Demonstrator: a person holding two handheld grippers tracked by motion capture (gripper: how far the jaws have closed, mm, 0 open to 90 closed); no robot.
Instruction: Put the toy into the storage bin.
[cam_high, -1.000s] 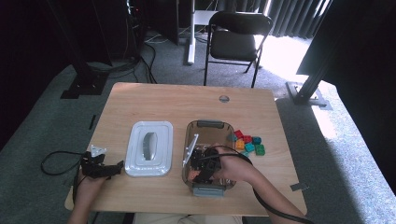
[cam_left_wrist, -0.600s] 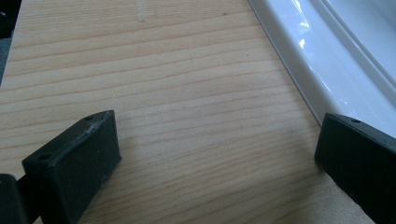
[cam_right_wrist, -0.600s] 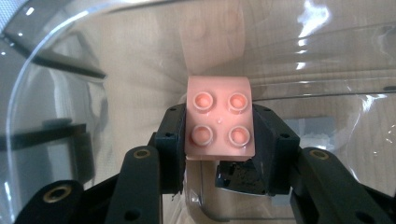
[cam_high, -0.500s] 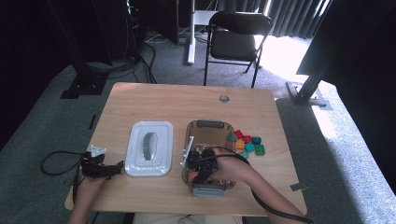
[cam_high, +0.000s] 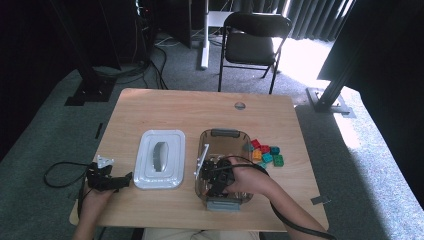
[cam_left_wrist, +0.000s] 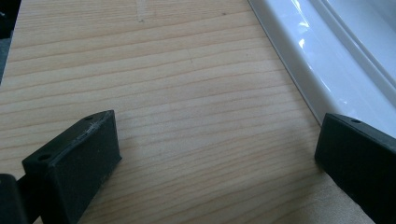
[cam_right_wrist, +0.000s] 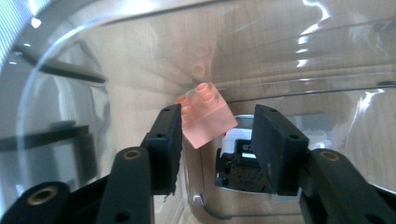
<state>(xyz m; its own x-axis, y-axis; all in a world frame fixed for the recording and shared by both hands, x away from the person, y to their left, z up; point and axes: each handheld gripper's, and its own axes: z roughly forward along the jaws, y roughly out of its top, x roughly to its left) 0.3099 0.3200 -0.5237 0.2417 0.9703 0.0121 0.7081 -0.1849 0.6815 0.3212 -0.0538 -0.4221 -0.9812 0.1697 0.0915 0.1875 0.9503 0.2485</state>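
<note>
**Pink brick loose inside the clear tub**

Right tongs (cam_right_wrist: 217, 140) have just been opening; the studded pale-pink plastic brick (cam_right_wrist: 205, 116) sits tilted between the jaws inside the glossy transparent tub (cam_high: 222, 137). Left tongs (cam_left_wrist: 215, 149) gape, released, over the wood-grain table (cam_left_wrist: 187, 93), beside the smooth white lid (cam_left_wrist: 327, 56).

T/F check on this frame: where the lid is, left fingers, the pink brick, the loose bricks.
1. The white lid sits on the clear container. False: it lies on the table, left of the container.
2. The left gripper has its fingers apart over bare wood. True.
3. The pink brick lies outside the container. False: it is inside, between the right gripper's fingers, which have just been opening.
4. Coloured bricks lie to the right of the container. True.
</note>
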